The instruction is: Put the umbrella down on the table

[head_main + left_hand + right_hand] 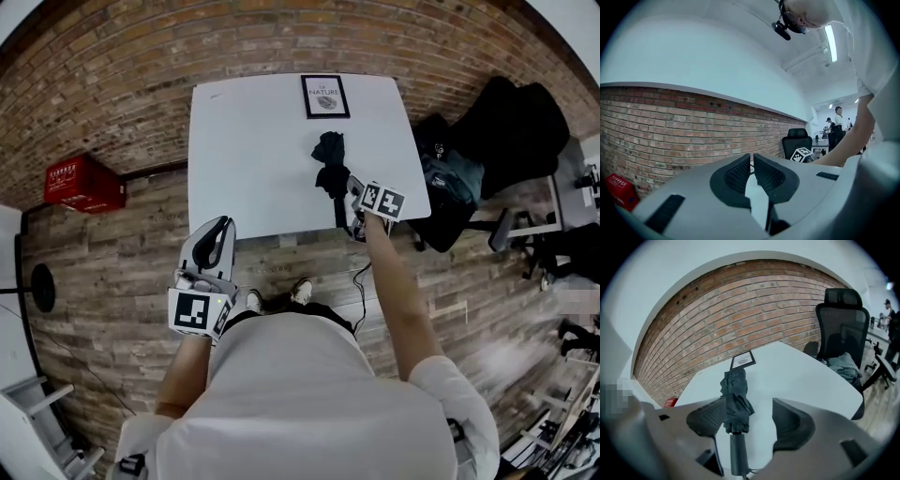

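Observation:
A folded black umbrella [330,164] lies flat on the white table [253,159], its handle toward the front edge. My right gripper [358,204] hovers at that edge, just right of the handle. In the right gripper view the umbrella [736,399] rests on the table [801,376] below the right gripper [749,406], whose jaws stand wide apart without touching it. My left gripper [220,225] hangs in front of the table's near left corner, off the top. The left gripper view has the left gripper [752,157] pointing level at the brick wall, its pads together with nothing between them.
A framed sign [325,96] stands at the table's far edge. A black office chair [511,127] draped with dark clothes and a grey bag [452,178] sits right of the table. A red crate [82,183] lies on the wood floor at left. A brick wall runs behind.

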